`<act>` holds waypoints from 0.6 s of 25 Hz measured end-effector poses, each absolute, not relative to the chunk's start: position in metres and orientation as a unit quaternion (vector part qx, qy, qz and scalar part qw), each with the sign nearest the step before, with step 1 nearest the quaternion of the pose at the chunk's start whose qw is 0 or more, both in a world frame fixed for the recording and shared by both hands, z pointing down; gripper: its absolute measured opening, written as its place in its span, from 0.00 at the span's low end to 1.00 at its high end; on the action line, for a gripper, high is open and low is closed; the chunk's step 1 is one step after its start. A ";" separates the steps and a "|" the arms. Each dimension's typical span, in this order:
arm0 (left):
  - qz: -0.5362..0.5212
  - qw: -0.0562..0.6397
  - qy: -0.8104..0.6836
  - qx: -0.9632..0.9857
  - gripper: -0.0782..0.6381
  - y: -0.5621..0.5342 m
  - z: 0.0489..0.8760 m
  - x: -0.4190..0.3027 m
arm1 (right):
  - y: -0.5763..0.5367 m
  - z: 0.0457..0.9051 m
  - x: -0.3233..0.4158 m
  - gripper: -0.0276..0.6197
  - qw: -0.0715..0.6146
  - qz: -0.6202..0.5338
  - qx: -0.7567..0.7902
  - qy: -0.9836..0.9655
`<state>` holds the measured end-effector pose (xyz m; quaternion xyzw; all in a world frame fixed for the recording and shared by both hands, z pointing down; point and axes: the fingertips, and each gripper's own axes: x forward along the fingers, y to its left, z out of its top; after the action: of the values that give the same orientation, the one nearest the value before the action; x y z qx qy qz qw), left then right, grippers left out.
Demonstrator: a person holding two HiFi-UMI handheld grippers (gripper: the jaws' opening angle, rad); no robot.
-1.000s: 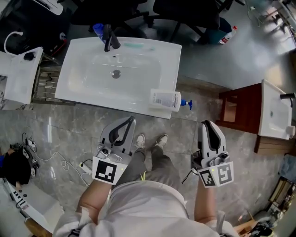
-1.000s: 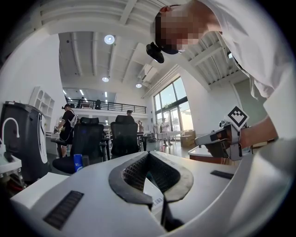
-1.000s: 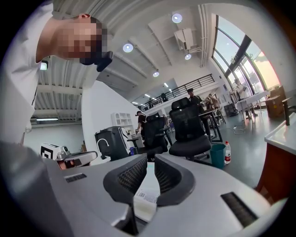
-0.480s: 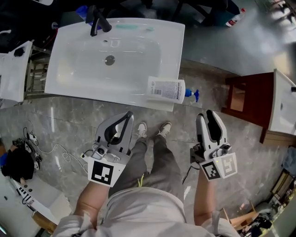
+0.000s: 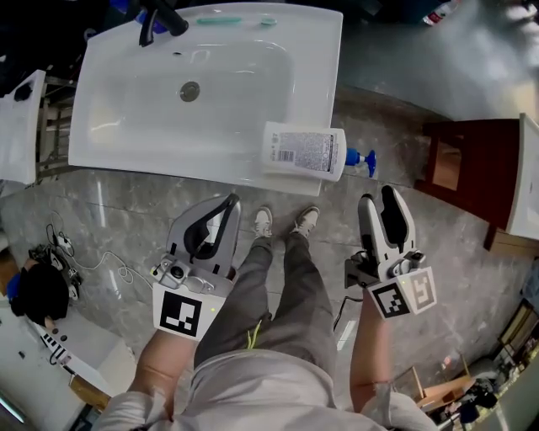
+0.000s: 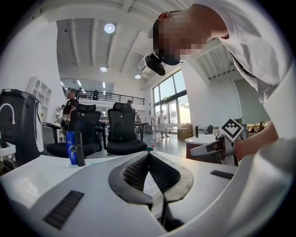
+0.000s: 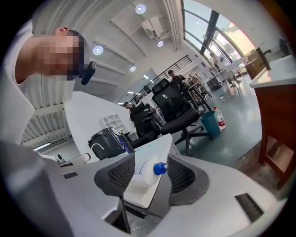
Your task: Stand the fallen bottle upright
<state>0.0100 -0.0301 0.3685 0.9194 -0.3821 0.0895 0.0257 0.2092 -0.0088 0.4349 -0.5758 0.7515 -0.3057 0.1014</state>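
Observation:
A white bottle (image 5: pixel 303 151) with a printed label lies on its side on the front right corner of the white sink (image 5: pixel 126 147). Its blue pump head (image 5: pixel 360 157) sticks out past the sink's right edge. My right gripper (image 5: pixel 381 202) hangs below and right of it, apart from it. Its jaws have just been opening and hold nothing. In the right gripper view the bottle (image 7: pixel 144 175) shows beyond the open right gripper (image 7: pixel 150 161). My left gripper (image 5: pixel 229 202) is shut and empty below the sink's front edge. Its tips meet in the left gripper view (image 6: pixel 148 156).
A black faucet (image 5: pixel 160 17) stands at the sink's back, with a blue bottle (image 6: pixel 70 148) beside it. A dark wooden cabinet (image 5: pixel 459 168) stands to the right. Cables (image 5: pixel 84 261) lie on the marble floor at left. The person's legs and shoes (image 5: pixel 286 227) are between the grippers.
Both grippers have sunk lower in front of the sink. The right gripper has rolled and its jaws have spread apart. The sink and bottle now look larger and higher in view.

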 end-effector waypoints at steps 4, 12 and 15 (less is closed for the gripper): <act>0.093 0.028 -0.379 0.920 0.13 -0.032 0.380 0.014 | -0.009 0.455 0.211 0.39 0.132 -0.341 -0.563 0.741; 0.090 0.030 -0.377 0.921 0.13 -0.036 0.391 0.017 | -0.019 0.478 0.208 0.40 0.210 -0.395 -0.535 0.717; 0.094 0.031 -0.377 0.921 0.13 -0.037 0.397 0.015 | -0.027 0.482 0.208 0.40 0.223 -0.398 -0.529 0.715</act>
<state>0.0154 -0.0371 0.3966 0.9211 -0.3766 0.0936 0.0313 0.2085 -0.0266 0.4818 -0.5292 0.7155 -0.3981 0.2228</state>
